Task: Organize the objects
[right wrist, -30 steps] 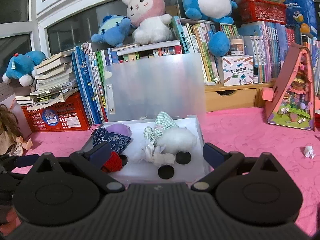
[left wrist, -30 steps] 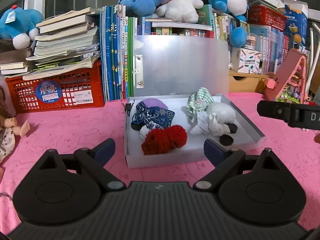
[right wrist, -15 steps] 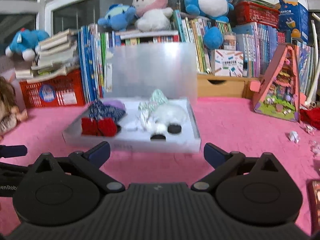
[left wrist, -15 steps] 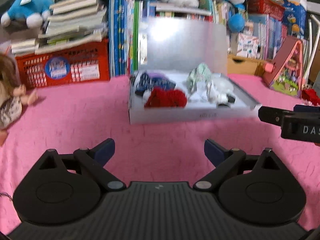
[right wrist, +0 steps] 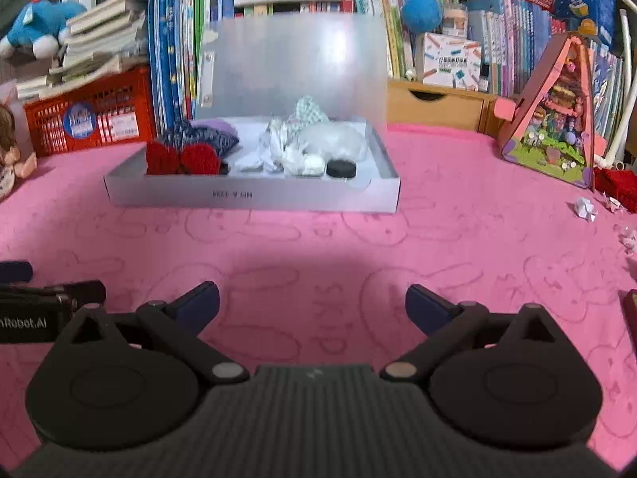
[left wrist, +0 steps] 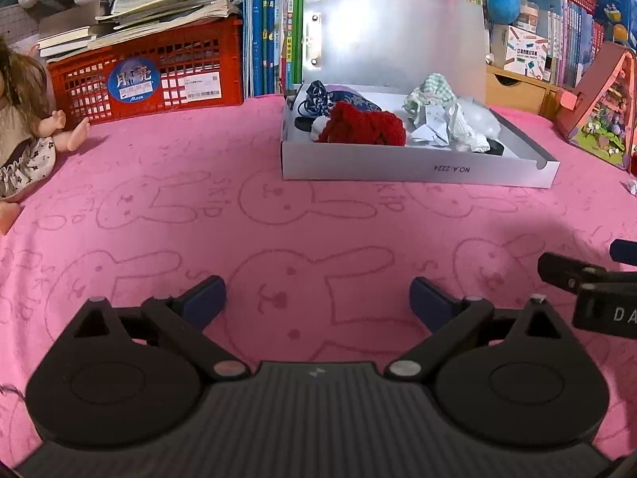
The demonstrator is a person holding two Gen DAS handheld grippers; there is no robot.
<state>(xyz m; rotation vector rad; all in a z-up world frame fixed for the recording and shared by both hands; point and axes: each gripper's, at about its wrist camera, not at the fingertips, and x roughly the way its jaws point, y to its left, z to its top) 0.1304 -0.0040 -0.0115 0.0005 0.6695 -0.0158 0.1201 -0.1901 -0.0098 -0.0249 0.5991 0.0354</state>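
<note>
Left gripper point(left wrist: 317, 298) low over the pink bunny-print cloth point(left wrist: 199, 207), blue-tipped fingers spread wide, nothing between them. Right gripper point(right wrist: 312, 302) likewise spread wide and empty, hovering over the same cloth. Well ahead of both, out of reach of the fingers: shallow grey cardboard box with an upright translucent lid point(left wrist: 418, 167), resting on the cloth in front of a row of upright books point(left wrist: 266, 32). Inside the box, red knitted bundle point(left wrist: 362, 127) at front left, dark blue patterned pouch point(left wrist: 318, 97) behind it, green checked cloth bundle point(left wrist: 432, 89) and crumpled white paper and plastic point(left wrist: 450, 129) to the right.

From the left wrist only: long-haired doll in a floral dress point(left wrist: 24, 135) at the far left, beside a red plastic crate point(left wrist: 147, 75) under stacked books. From the right wrist only: black round disc point(right wrist: 340, 168) at the box's front right, purple fabric point(right wrist: 219, 124) at the back left, a pink triangular toy house point(right wrist: 553, 119) and small paper scraps point(right wrist: 585, 208) to the right.
</note>
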